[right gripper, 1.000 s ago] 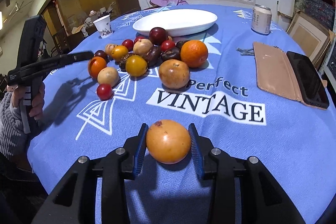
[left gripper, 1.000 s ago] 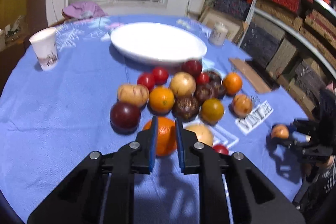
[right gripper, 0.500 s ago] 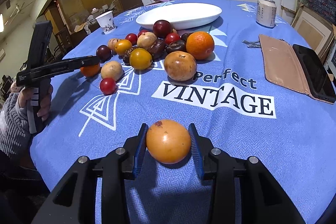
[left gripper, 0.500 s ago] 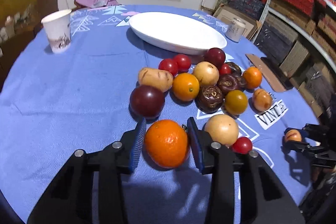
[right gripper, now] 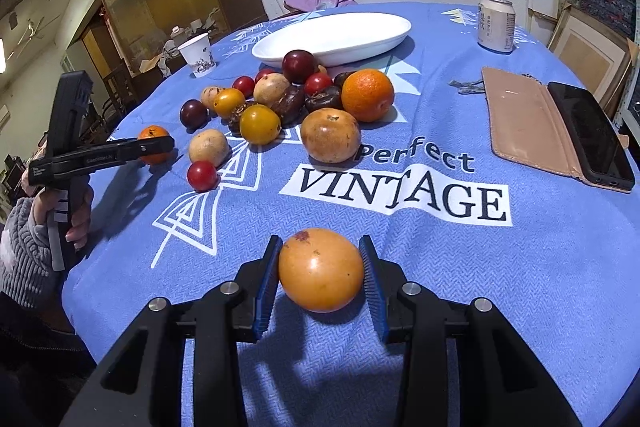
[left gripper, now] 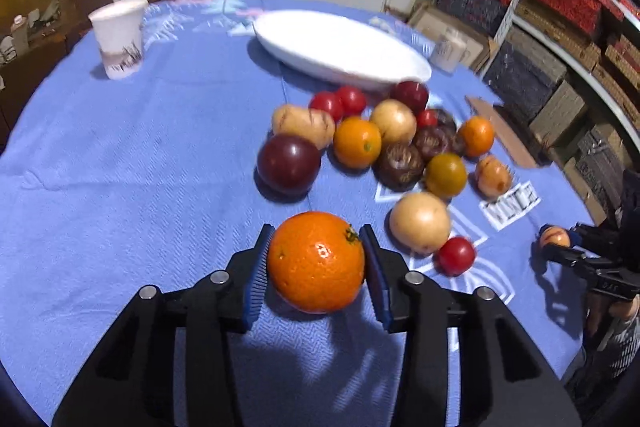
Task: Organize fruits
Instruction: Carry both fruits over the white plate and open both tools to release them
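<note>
My left gripper (left gripper: 317, 259) is shut on a bright orange (left gripper: 316, 261), held just above the blue cloth; the same orange shows in the right wrist view (right gripper: 153, 143). My right gripper (right gripper: 320, 269) is shut on a yellow-orange round fruit (right gripper: 321, 269) low over the cloth; the fruit also shows in the left wrist view (left gripper: 554, 237). A heap of fruit lies mid-table: a dark plum (left gripper: 289, 165), an orange fruit (left gripper: 357, 143), a tan one (left gripper: 420, 223), a small red one (left gripper: 456, 255). A white oval dish (left gripper: 340, 49) stands behind the heap, empty.
A paper cup (left gripper: 118, 39) stands at the far left. A drink can (right gripper: 496, 23) is at the back right. A tan wallet (right gripper: 524, 123) and a black phone (right gripper: 588, 135) lie at the right. Shelves of boxes (left gripper: 560, 27) line the right wall.
My left gripper opened, moved forward around the orange and closed on it; it now holds it drawn back from the heap. My right gripper still holds its fruit, nearly unmoved.
</note>
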{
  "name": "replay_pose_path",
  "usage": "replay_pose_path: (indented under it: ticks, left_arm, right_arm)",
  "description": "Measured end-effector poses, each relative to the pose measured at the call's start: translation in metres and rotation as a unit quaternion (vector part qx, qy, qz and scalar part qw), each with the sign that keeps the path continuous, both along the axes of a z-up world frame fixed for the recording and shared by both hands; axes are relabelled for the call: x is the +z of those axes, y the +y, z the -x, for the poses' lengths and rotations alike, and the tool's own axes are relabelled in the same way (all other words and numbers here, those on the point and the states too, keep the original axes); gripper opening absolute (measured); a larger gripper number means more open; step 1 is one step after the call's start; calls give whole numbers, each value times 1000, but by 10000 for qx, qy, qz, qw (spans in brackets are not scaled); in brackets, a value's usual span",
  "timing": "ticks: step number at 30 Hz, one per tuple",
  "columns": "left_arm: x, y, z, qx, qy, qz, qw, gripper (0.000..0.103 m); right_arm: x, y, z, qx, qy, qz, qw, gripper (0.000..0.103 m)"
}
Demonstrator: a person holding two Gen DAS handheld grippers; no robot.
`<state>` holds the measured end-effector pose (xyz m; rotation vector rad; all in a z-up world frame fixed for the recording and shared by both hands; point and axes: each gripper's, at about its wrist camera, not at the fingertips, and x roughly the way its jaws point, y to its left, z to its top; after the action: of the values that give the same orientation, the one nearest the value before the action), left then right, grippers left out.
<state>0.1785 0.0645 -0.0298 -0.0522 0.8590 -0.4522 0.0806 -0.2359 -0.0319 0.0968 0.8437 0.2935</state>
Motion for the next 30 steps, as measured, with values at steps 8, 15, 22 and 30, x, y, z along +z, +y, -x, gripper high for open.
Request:
replay_pose_path:
  ticks: [8,15,22,30]
  left_arm:
    - [109,-32,-47,15,-1068,32,9943,42]
    - [131,-76,-137,105,-1098,-44,9939,43]
    - [25,-77,-209,211,315,-148,9992,43]
    - [27,-89,-218,182,142,-287,9993,72]
  right_arm:
    - [113,18,-61,179,-1246,122,9920,40]
    - [135,35,-201,170,-1100,-116,9937,40]
    - [38,35,-291,87,119,57,9999,40]
    - [13,43,-299,158,305,431,9985,41]
